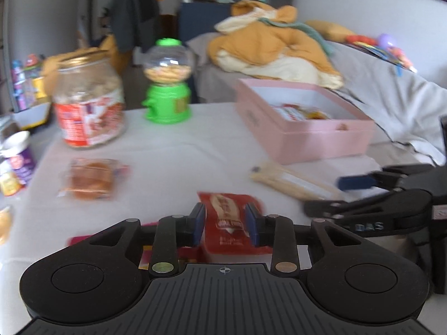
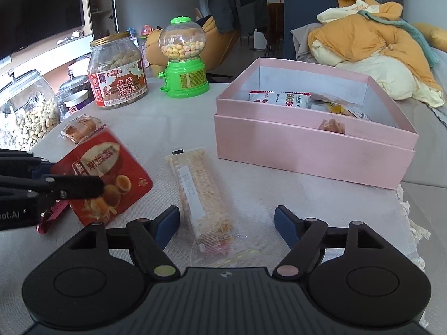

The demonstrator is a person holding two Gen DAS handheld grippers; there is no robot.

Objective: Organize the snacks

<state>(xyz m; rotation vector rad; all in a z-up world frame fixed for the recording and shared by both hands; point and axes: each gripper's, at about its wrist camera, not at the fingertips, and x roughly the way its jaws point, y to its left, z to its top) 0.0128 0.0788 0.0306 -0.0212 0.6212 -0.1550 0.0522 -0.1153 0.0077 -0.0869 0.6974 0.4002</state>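
Observation:
My left gripper (image 1: 226, 224) is shut on a red snack packet (image 1: 232, 220) and holds it tilted above the table; the packet also shows in the right wrist view (image 2: 111, 178) with the left gripper (image 2: 69, 187) at its edge. My right gripper (image 2: 226, 227) is open, its fingers either side of the near end of a long clear-wrapped cereal bar (image 2: 204, 195) lying on the cloth; the bar shows in the left wrist view (image 1: 293, 181). A pink box (image 2: 307, 145) holding several snacks stands at the right. A small wrapped cake (image 2: 81, 128) lies at the left.
A peanut jar with a red label (image 2: 118, 72) and a green candy dispenser (image 2: 184, 58) stand at the table's far side. Glass jars of peanuts (image 2: 25, 114) stand at the left edge. A pink-red packet (image 2: 53, 215) lies under the left gripper. A sofa with an orange blanket (image 2: 371, 39) is behind.

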